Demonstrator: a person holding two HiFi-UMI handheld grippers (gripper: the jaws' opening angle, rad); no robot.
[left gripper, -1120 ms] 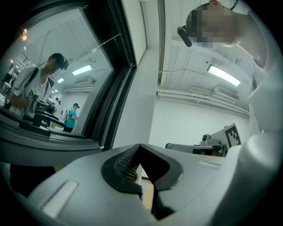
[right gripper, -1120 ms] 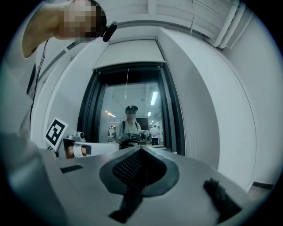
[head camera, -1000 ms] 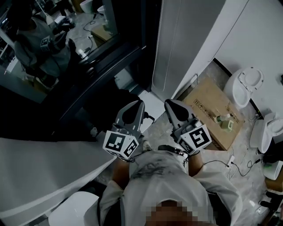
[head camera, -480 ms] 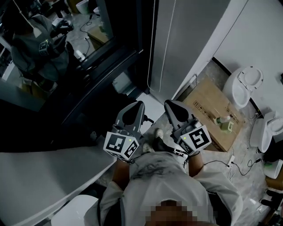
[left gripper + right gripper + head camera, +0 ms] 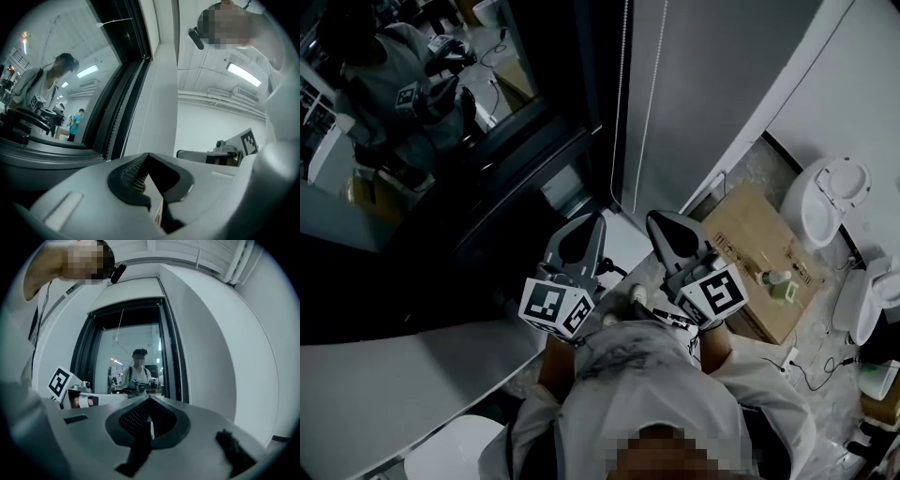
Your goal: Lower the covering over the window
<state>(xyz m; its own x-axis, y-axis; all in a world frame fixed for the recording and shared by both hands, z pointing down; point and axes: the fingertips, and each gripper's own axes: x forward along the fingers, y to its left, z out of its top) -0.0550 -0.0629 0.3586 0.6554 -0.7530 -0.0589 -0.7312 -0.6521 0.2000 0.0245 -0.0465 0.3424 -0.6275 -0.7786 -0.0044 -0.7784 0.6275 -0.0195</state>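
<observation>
Left tool (image 5: pixel 596 221): jaws pressed together, nothing between them. Right tool (image 5: pixel 659 221): jaws likewise pressed together, empty. Both are held level, side by side, pointing at the window (image 5: pixel 502 131) and apart from it. Window: dark frame, glass reflecting the person. Covering (image 5: pixel 126 316): appears only as a dark band across the window's top in the right gripper view, with the glass below it exposed. A bead cord (image 5: pixel 649 103) hangs just beside the frame's right edge, against a grey wall (image 5: pixel 712 94). Neither tool touches the cord.
</observation>
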